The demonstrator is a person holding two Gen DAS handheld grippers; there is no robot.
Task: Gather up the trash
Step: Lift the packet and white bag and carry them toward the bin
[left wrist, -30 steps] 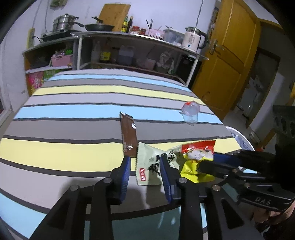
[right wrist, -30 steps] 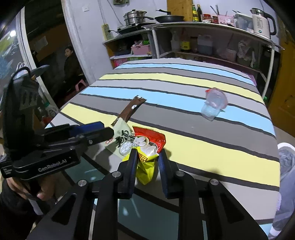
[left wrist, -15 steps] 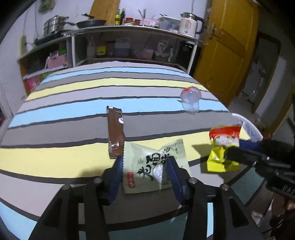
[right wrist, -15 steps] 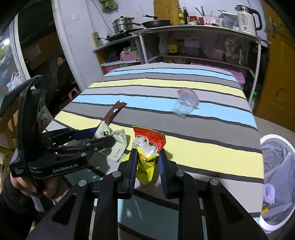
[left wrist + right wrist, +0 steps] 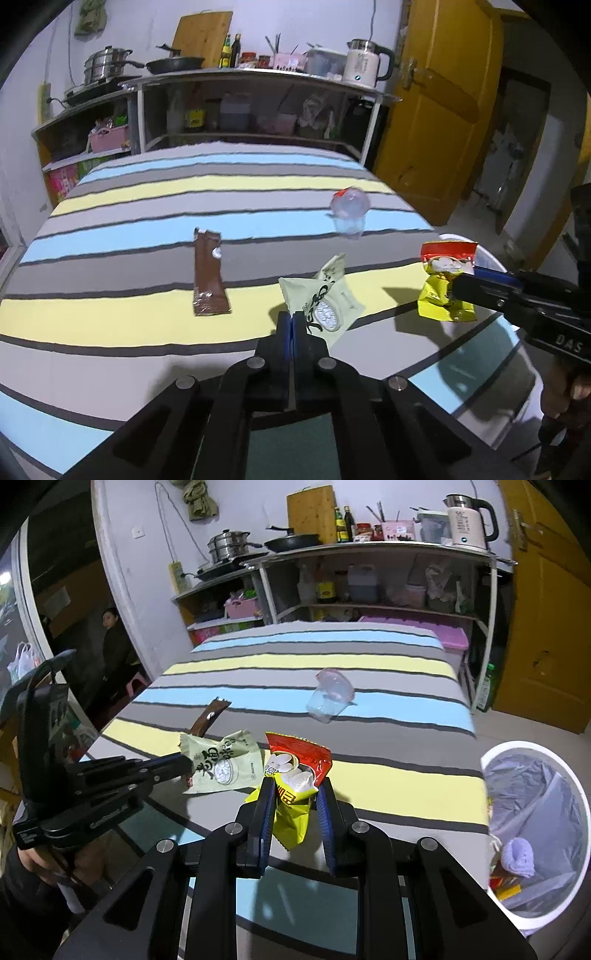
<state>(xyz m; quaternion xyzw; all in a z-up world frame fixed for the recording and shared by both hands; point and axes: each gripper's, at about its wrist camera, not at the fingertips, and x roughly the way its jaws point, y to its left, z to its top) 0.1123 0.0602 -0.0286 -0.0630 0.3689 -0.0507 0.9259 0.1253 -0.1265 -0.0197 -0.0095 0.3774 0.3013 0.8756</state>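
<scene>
Both grippers are loaded. Left gripper (image 5: 291, 325) has just been closing and now stands fully shut, pinching the lower corner of the pale green packet (image 5: 323, 299), which hangs off the tips clear of the striped surface (image 5: 110, 317). Right gripper (image 5: 295, 805) stands partly closed, its ribbed blue pads against the sides of the red-and-yellow snack bag (image 5: 295, 775), which bulges up between them.

Taking the white bin (image 5: 576, 794) as landmark: it stands on the floor off the near corner of the surface, lined with a thin grey bag and already holding some scraps. The snack bag is the nearer of the two held pieces to it; the green packet is just beyond, on the side away from the bin.

To do the carry well, I judge each wrapper should go over the bin's mouth before release. The green packet is held only by a thin flat corner of slick film, so a quick swing could slip it out; steady travel suits it. The snack bag is crinkled foil, puffy and light, likely to drift as it falls, so a low release is safer.

Farther from the bin, the flat brown wrapper (image 5: 208, 273) and the tipped clear plastic cup (image 5: 349, 214) with its domed lid lie on the surface.
</scene>
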